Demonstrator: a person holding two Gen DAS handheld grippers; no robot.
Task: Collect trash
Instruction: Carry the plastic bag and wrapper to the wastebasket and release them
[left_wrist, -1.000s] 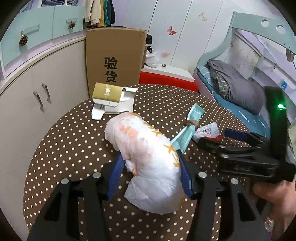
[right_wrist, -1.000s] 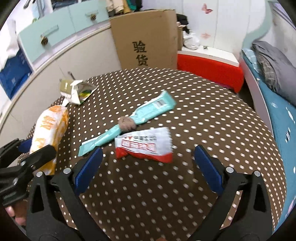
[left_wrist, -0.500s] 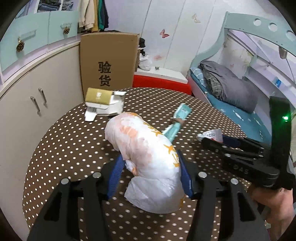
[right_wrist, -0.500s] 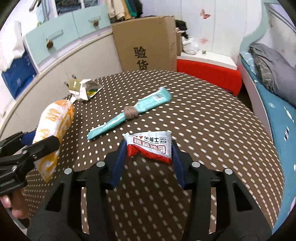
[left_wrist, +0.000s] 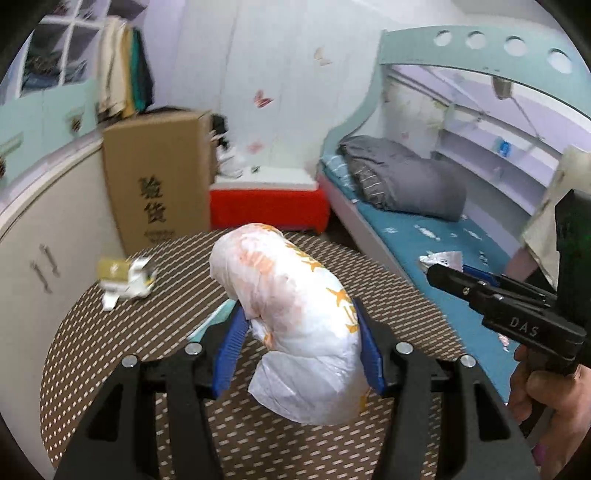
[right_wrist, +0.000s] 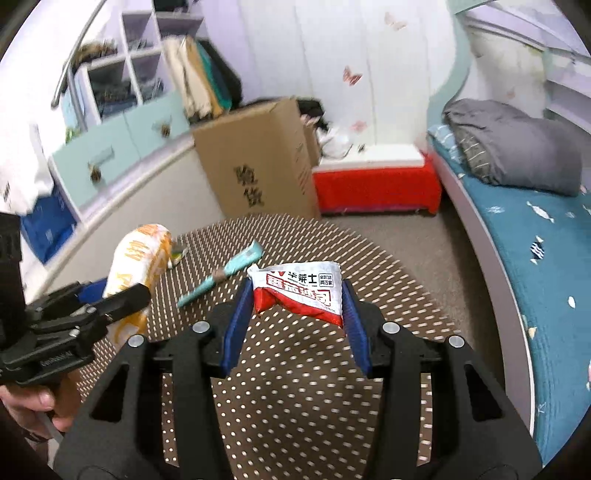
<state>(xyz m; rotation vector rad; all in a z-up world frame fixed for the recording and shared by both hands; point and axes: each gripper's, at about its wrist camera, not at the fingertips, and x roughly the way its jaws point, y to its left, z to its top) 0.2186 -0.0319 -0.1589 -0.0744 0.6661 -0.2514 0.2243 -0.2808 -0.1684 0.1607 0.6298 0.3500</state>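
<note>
The right gripper (right_wrist: 295, 314) just clamped the red-and-white wrapper (right_wrist: 299, 291) and lifted — the left gripper (left_wrist: 299, 350) grips the white bag (left_wrist: 295, 317); both look ready for binning.

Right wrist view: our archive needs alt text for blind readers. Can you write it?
The right hand-held gripper pinches a red and white snack wrapper above a brown polka-dot table. At left, the left hand-held gripper holds a white and orange bag; a teal wrapper lies on the table.

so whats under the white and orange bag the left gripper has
Under the raised white and orange bag lies the dotted table; a teal wrapper pokes out at its left. The rest of that wrapper is hidden behind the bag.
</note>
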